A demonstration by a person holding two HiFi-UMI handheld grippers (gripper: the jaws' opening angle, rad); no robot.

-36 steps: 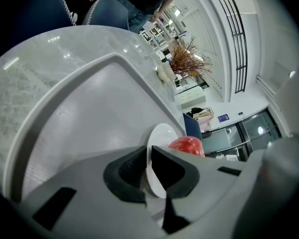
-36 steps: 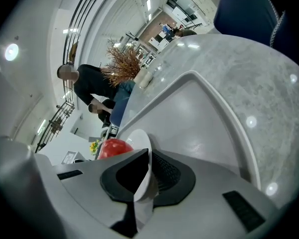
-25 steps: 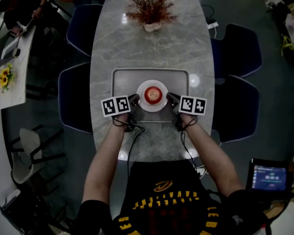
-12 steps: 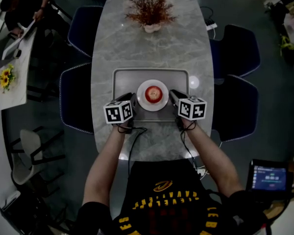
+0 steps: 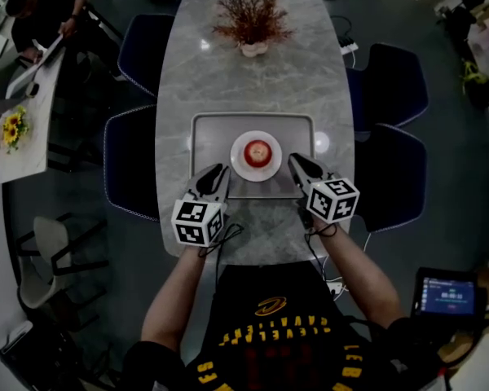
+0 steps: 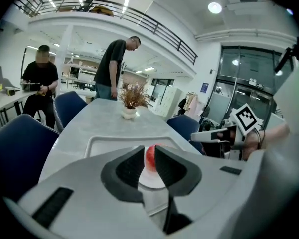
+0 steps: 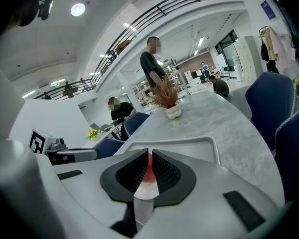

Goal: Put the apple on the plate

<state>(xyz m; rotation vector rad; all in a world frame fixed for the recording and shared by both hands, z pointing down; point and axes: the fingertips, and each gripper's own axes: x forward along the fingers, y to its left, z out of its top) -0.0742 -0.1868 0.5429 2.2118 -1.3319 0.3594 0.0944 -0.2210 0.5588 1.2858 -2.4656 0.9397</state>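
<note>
Both grippers have drawn back from the plate (image 5: 238,155) and risen since the earlier frames, their marker cubes now rolled outward. The left gripper (image 5: 218,173) hangs over the tray's near-left corner and the right gripper (image 5: 296,162) over its near-right corner, each clear of the plate rim.

The left jaws have just been opening; they stand slightly spread with nothing between them, and the apple (image 6: 150,157) shows only farther off through the gap. The right jaws are likewise a little apart and empty.

The apple (image 5: 259,150) sits in the middle of the white plate, which rests inside the tray (image 5: 205,129), toward its near edge. The tray has a raised rim all round and bare floor to the left, right and far side of the plate. Beyond it the table (image 5: 253,80) is bare up to the dried plant (image 5: 253,19) at the far end. Dark chairs (image 5: 129,169) stand close against both long edges.

Yellow lettering on the person's shirt (image 5: 269,332) appears upside down and is too small to read. The small screen (image 5: 450,293) at lower right is unreadable.
</note>
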